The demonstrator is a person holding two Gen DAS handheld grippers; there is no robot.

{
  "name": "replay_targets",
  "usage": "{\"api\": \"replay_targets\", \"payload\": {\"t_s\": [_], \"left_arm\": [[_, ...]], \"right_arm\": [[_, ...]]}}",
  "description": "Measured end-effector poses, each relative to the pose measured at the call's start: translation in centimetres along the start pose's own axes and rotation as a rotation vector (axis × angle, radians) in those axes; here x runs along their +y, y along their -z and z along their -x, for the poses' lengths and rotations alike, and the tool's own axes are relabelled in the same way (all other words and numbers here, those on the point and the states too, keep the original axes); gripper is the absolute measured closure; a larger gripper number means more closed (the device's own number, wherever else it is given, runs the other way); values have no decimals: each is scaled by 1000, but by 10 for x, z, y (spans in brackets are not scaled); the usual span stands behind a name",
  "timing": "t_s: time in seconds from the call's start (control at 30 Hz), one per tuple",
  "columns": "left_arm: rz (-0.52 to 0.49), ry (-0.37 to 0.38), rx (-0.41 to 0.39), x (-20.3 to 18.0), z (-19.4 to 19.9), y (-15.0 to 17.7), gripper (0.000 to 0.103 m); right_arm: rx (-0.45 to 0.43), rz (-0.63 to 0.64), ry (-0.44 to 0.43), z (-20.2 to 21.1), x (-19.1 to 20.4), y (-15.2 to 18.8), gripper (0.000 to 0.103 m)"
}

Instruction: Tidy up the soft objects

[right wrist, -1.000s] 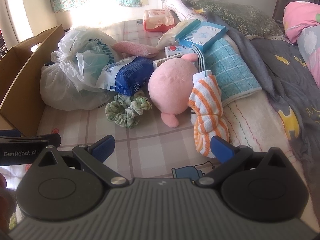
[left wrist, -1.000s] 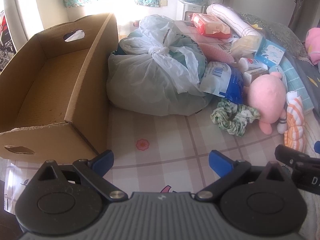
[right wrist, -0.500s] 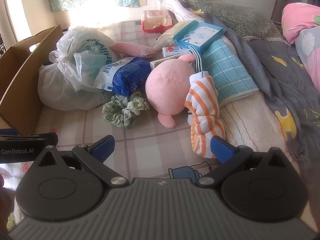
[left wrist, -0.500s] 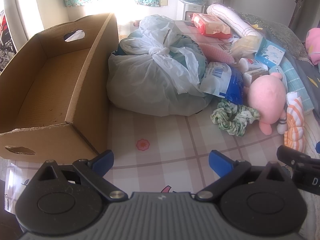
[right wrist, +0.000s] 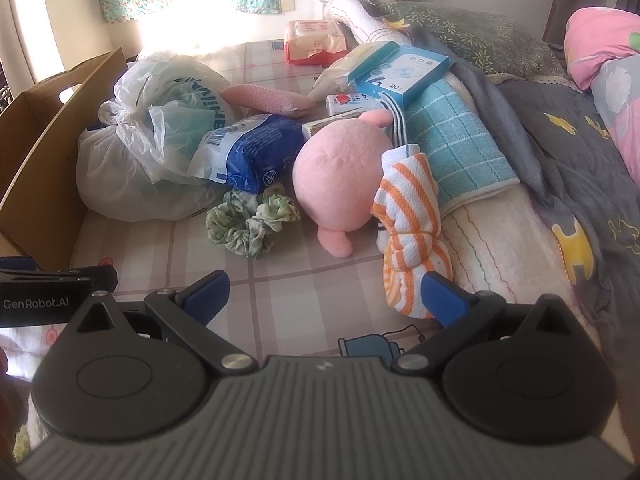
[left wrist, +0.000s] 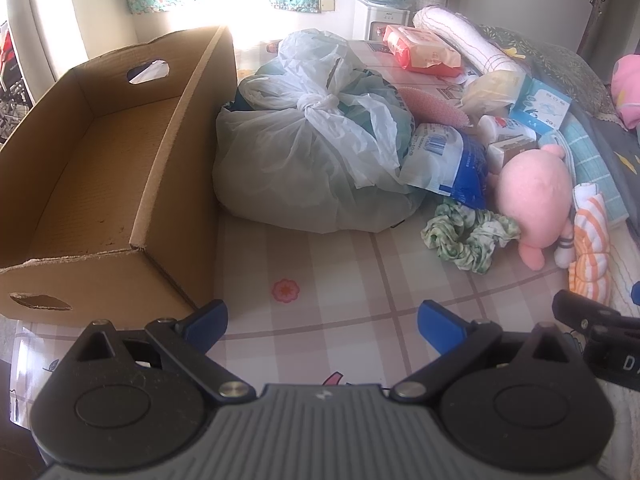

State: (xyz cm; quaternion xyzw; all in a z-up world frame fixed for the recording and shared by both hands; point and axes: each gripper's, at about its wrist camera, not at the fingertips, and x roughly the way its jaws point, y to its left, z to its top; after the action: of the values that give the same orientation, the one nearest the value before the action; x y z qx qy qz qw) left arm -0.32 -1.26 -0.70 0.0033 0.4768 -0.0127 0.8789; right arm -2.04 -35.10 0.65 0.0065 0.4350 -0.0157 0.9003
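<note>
both my tongs spread apart over the bed, holding nothing

my left tongs point(left wrist: 322, 316) face the cardboard box point(left wrist: 100, 184); my right tongs point(right wrist: 326, 290) sit near the striped cloth point(right wrist: 408, 220), which touches the pink plush point(right wrist: 340, 176) (green scrunchie point(right wrist: 250, 220) just beside it).

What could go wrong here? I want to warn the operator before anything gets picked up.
The right tool is open near the striped cloth, which leans on the pink plush; lifting it may roll the plush. The scrunchie lies tucked under the blue pack, so pulling it could drag that along. The box is light, empty cardboard; a nudge might shift it.
</note>
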Motion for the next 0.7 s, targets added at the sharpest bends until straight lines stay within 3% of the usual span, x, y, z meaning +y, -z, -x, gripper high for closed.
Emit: {"api": "replay_targets", "payload": {"t_s": [0.7], "left_arm": [[5,-6,1,1,-2,1,1]], "right_arm": [[1,-1,-3,-1,0,0,1]]}}
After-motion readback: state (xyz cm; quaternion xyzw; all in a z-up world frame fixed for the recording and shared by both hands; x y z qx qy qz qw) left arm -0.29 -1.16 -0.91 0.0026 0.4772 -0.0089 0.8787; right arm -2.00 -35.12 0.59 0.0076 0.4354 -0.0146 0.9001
